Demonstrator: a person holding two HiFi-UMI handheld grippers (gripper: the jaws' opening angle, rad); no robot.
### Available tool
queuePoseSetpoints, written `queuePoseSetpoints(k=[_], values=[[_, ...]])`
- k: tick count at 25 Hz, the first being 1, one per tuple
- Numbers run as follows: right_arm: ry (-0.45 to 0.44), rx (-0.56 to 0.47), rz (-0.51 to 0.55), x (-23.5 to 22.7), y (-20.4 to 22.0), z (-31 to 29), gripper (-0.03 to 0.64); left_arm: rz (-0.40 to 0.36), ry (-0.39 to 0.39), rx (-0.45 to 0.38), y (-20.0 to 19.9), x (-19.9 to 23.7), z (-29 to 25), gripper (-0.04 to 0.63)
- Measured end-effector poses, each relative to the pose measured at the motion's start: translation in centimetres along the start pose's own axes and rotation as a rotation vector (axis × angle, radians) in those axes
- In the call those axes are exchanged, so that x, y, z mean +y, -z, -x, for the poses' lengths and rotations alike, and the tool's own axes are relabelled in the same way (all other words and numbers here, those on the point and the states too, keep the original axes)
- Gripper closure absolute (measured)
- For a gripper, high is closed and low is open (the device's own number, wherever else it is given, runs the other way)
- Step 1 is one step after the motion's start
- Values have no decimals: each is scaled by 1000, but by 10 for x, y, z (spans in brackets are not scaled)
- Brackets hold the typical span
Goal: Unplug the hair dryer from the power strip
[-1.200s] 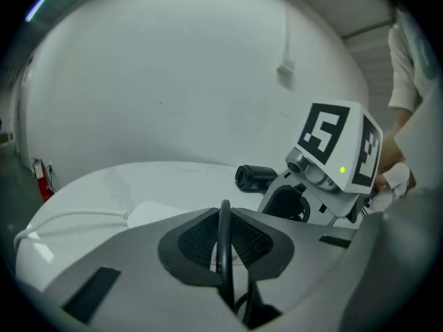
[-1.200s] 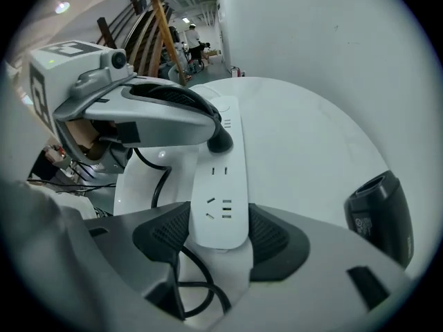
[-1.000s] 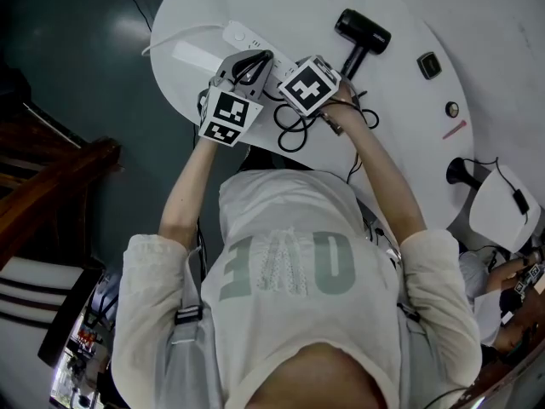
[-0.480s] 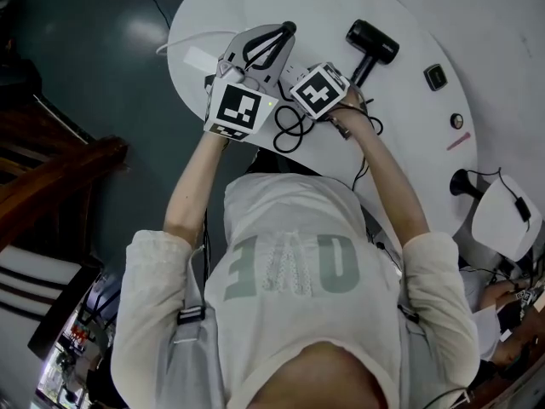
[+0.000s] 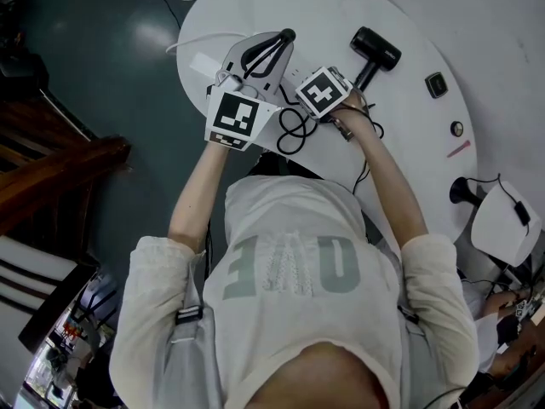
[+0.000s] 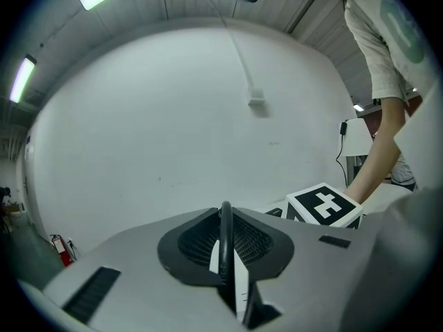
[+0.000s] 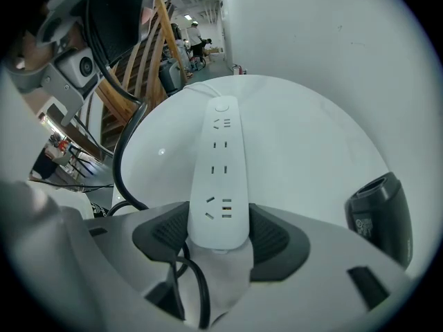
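Moved: up comes the left gripper point(image 5: 286, 36)! A second ago it sat low over the strip; now it is clear of the table top, nose closer to level, reaching further across the table in the head view.
Table point(image 5: 400, 126): round and white, same place, everything else lying where it was.
Hair dryer point(image 5: 375, 49): black, flat on the table, just beyond the right gripper, unmoved, not touched by either tool.
Power strip point(image 7: 220, 164): white, long, flat on the table; every socket that shows in the right gripper view stands free.
Right gripper point(image 7: 218, 237): no change, pointing steeply down, jaws clamped on the near end of the power strip, one pad on each long side.
Left gripper's grip: jaws narrow, pinched on the black cord point(image 6: 225, 227), which arches up between the pads; a pale piece sits beside it, and what it is I cannot tell.
Cord's slack: loops lie at the table's near edge, below the right gripper's marker cube in the head view.
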State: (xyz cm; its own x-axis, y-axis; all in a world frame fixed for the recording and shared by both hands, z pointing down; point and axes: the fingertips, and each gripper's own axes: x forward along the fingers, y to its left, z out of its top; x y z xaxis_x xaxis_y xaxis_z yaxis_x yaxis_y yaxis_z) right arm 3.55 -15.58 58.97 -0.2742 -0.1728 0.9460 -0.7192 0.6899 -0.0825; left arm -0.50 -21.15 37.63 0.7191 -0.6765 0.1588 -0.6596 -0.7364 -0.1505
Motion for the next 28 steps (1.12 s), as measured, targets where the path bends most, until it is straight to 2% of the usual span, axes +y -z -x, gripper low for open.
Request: queuePoseSetpoints(k=[13, 17, 21, 24, 28], values=[[19, -2, 7, -5, 2, -2, 354, 99, -58, 87, 39, 2, 30, 540], [18, 2, 9, -4, 3, -2, 354, 122, -63, 143, 64, -2, 36, 540], [-6, -12, -17, 3, 2, 0, 354, 187, -79, 198, 92, -1, 40, 540], [36, -7, 2, -5, 2, 1, 354, 198, -77, 235, 109, -6, 41, 540], [40, -10, 1, -5, 3, 2, 354, 210, -73, 276, 124, -13, 44, 540]])
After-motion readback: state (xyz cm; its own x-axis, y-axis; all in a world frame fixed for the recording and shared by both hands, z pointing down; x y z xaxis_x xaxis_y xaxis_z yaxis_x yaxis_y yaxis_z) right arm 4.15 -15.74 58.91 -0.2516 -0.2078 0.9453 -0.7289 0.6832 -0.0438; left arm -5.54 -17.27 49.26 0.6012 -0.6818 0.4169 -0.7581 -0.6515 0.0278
